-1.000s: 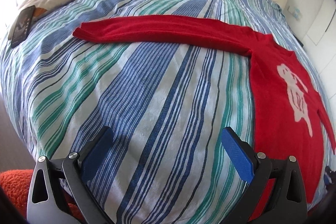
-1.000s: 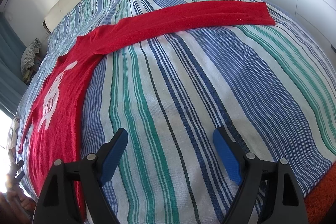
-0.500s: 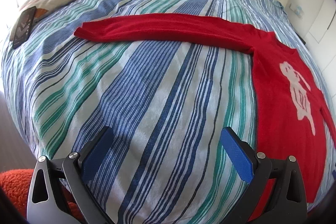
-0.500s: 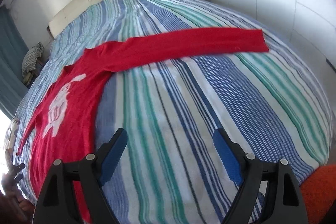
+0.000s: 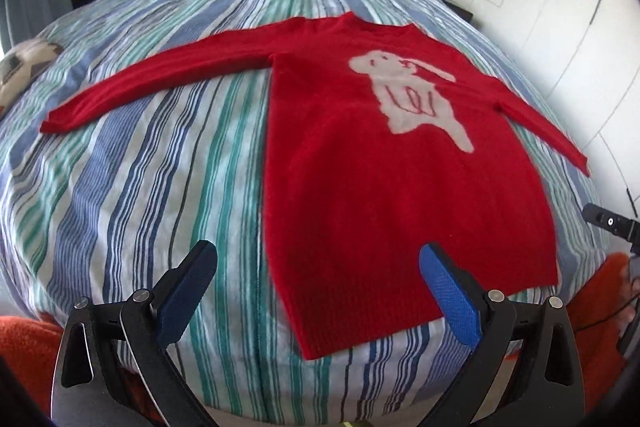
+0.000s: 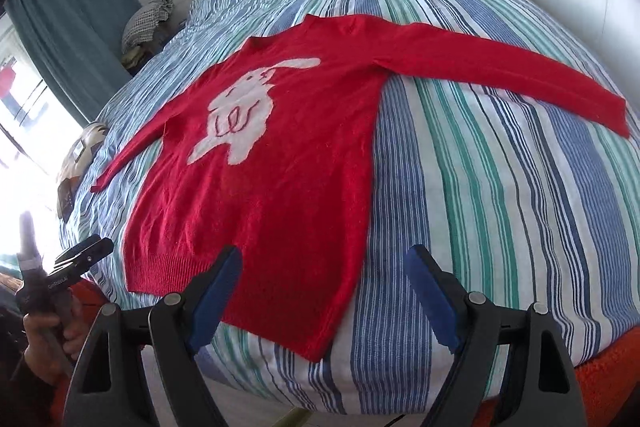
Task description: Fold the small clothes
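Observation:
A small red sweater (image 5: 360, 163) with a white rabbit figure lies flat, face up, on the striped bed, both sleeves spread out to the sides. It also shows in the right wrist view (image 6: 280, 167). My left gripper (image 5: 320, 291) is open and empty, just above the bed's near edge at the sweater's lower left hem corner. My right gripper (image 6: 328, 295) is open and empty, above the hem's lower right corner. The left gripper's tip also shows at the left of the right wrist view (image 6: 82, 253).
The bed (image 5: 140, 187) has a blue, green and white striped cover. A ball-patterned cushion (image 5: 24, 67) and a dark phone (image 6: 66, 197) lie at its left side. A pile of clothes (image 6: 148, 19) sits at the far left. Orange rug (image 6: 608, 379) below. White cupboards (image 5: 580, 7) at right.
Both grippers have swung inward from the outstretched sleeves to the sweater's bottom hem. The whole sweater is now in both views. The jaws stayed open.

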The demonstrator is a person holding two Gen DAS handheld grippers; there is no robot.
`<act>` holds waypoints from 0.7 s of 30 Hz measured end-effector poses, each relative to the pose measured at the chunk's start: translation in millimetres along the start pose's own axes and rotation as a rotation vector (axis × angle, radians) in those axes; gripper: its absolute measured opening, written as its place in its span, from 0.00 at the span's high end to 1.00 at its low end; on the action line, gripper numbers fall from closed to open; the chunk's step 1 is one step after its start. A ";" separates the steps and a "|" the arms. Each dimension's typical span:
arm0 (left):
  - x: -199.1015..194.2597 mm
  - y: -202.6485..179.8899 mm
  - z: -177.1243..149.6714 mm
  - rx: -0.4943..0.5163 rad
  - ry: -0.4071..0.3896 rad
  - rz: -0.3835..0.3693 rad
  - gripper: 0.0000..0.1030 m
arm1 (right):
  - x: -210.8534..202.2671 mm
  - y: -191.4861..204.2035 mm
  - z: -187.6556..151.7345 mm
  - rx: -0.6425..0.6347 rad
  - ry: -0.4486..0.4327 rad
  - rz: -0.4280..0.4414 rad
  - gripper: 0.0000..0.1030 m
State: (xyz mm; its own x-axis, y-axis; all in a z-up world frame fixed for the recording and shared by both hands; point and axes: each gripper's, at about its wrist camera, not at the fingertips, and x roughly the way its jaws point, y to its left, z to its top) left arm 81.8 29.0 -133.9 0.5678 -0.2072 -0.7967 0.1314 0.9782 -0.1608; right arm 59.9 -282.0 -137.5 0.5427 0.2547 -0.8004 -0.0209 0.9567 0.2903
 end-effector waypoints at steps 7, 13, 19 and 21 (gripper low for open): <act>53.3 -24.0 -17.1 0.129 0.208 0.036 0.02 | 49.7 -26.7 -12.4 0.129 0.188 0.056 0.22; 10.6 -10.7 -12.2 0.109 0.050 0.079 0.02 | -17.8 -99.9 9.5 0.309 -0.094 0.078 0.32; 10.3 36.9 3.1 -0.100 0.013 0.121 0.02 | -39.4 -253.8 52.1 0.662 -0.278 -0.008 0.32; 9.9 44.4 3.2 -0.137 -0.001 0.155 0.02 | -32.4 -298.3 49.9 0.795 -0.291 -0.008 0.32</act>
State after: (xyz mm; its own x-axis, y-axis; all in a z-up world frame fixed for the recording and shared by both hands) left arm 95.8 70.4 -147.1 0.5734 -0.0543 -0.8175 -0.0691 0.9910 -0.1143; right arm 90.5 -582.6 -172.0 0.7371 0.0980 -0.6687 0.5215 0.5470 0.6549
